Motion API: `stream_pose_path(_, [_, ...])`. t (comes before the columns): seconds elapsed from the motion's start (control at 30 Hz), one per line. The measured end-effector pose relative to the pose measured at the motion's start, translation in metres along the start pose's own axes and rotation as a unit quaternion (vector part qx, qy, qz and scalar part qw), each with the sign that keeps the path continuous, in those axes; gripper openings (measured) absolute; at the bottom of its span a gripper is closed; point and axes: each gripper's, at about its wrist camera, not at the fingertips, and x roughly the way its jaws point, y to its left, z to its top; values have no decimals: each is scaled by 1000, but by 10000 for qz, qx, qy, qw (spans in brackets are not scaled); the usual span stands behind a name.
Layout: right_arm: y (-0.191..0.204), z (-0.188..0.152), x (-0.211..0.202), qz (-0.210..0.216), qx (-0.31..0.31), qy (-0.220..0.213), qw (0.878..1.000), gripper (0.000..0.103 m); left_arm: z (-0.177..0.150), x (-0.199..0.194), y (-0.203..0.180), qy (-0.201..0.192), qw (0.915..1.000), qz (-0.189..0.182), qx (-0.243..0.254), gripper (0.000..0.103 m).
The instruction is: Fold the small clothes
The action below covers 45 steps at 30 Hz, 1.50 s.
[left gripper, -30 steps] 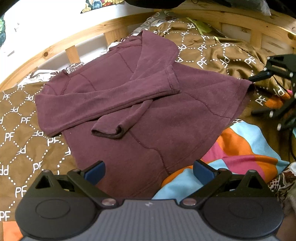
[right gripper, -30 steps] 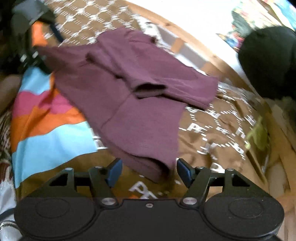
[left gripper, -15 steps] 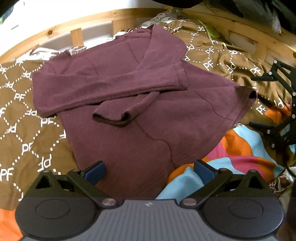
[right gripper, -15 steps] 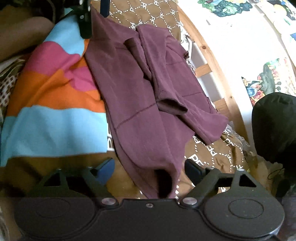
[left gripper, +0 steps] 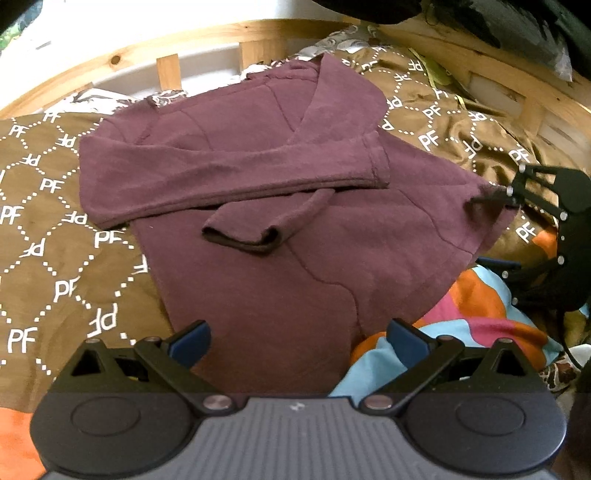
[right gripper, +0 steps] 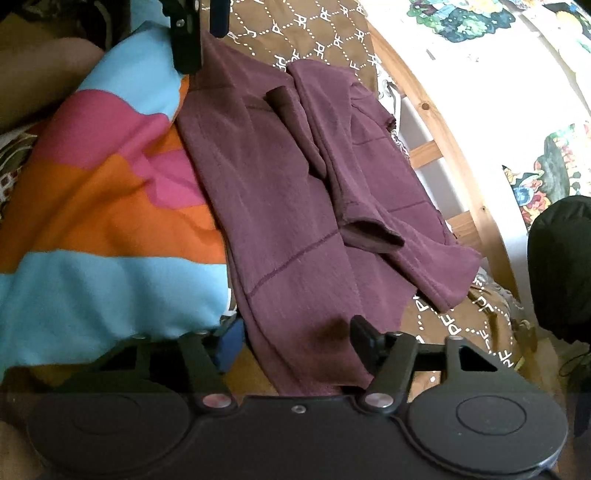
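Observation:
A maroon long-sleeved top [left gripper: 280, 229] lies flat on the brown patterned bedspread [left gripper: 55, 258], both sleeves folded across its front. My left gripper [left gripper: 297, 341] is open, its blue pads on either side of the near hem corner. My right gripper [right gripper: 295, 341] is open around the other hem corner of the top [right gripper: 288, 229], the fabric lying between its fingers. The right gripper also shows in the left wrist view [left gripper: 495, 229] at the top's right corner. The left gripper shows in the right wrist view [right gripper: 207, 33] at the far hem corner.
A striped blanket [right gripper: 92, 206] in blue, pink and orange lies beside the hem. A wooden bed rail [left gripper: 207, 48] curves behind the top. A dark bag [right gripper: 561, 258] sits past the rail on the right.
Both grippers have moved in closer to the hem. The right gripper has come down so that the hem corner now lies between its fingers.

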Motion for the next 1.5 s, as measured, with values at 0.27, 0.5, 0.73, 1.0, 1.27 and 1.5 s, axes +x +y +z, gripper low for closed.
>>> stream_pose_path(0.27, [-7, 2, 2, 461, 524, -25, 9976, 13, 13, -10, -18, -406, 9980, -93, 484, 102])
stream_pose_path(0.5, [-55, 1, -4, 690, 2538, -375, 9641, 6, 32, 2, -62, -558, 9897, -541, 1203, 102])
stream_pose_path(0.73, [-72, -3, -8, 1081, 3931, -593, 9112, 6, 32, 42, -106, -90, 9842, 59, 1770, 90])
stream_pose_path(1.0, [-97, -14, -20, 1160, 4770, -1073, 8646, 6, 27, 51, -110, -191, 9788, 755, 1893, 68])
stream_pose_path(1.27, [-99, -15, -27, 1060, 4722, -1163, 8673, 6, 15, 36, -76, -396, 9654, 1969, 1663, 41])
stream_pose_path(1.5, [-98, -12, -32, 919, 4615, -1201, 8741, 6, -9, 19, -60, -241, 9594, 2322, 1585, 36])
